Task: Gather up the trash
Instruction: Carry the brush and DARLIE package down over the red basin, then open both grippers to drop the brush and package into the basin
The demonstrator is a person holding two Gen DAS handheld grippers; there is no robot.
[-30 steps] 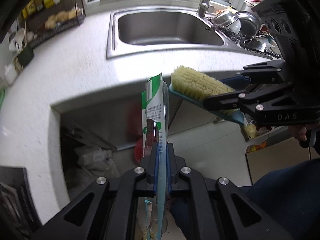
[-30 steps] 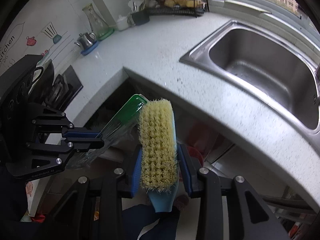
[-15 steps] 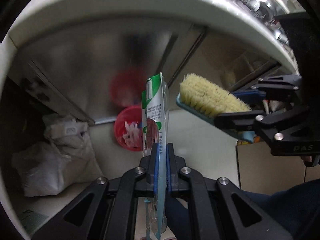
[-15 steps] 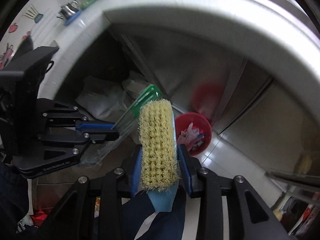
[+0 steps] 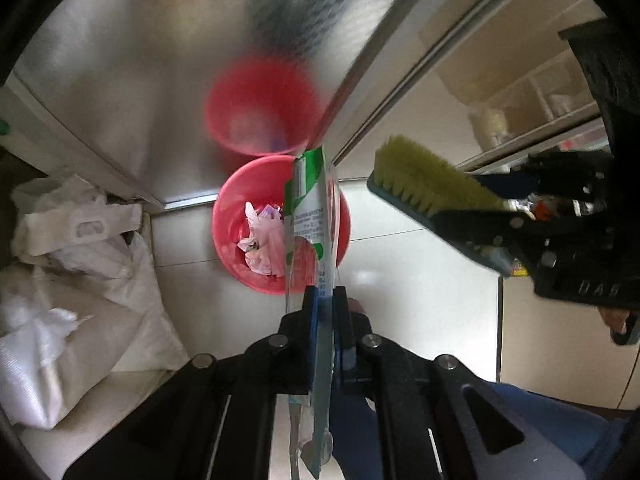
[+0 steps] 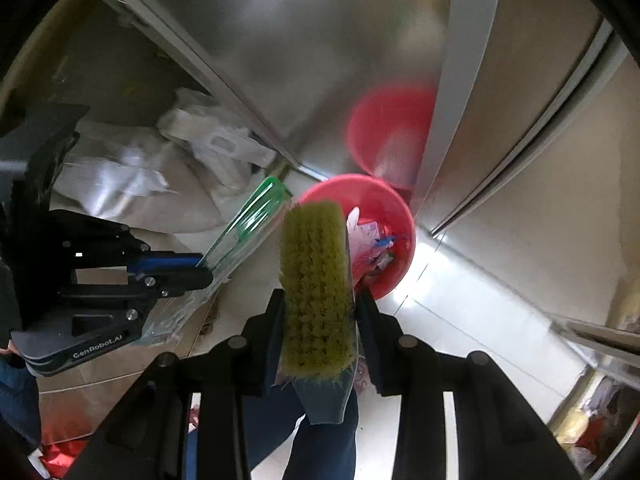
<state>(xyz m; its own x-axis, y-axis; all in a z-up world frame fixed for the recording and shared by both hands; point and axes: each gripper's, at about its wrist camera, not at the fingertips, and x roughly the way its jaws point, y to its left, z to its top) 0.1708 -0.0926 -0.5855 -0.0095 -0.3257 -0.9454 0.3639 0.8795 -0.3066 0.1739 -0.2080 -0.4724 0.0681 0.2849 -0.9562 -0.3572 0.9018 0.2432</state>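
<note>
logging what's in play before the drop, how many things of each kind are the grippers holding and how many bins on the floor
Green and clear plastic wrapper, in the left gripper: 1
Yellow-bristled scrub brush, in the right gripper: 1
Red bin with scraps inside, on the floor: 1 (the second red shape is its reflection)
Total: 3

Right claw [image 6: 316, 320] gripping brush [image 6: 314, 280], red bin [image 6: 400, 216] beyond

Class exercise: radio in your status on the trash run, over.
Left hand-held gripper shut on green-white wrapper. Right hand-held gripper shut on scrub brush. Red bin below, part-filled. Path clear.
</note>
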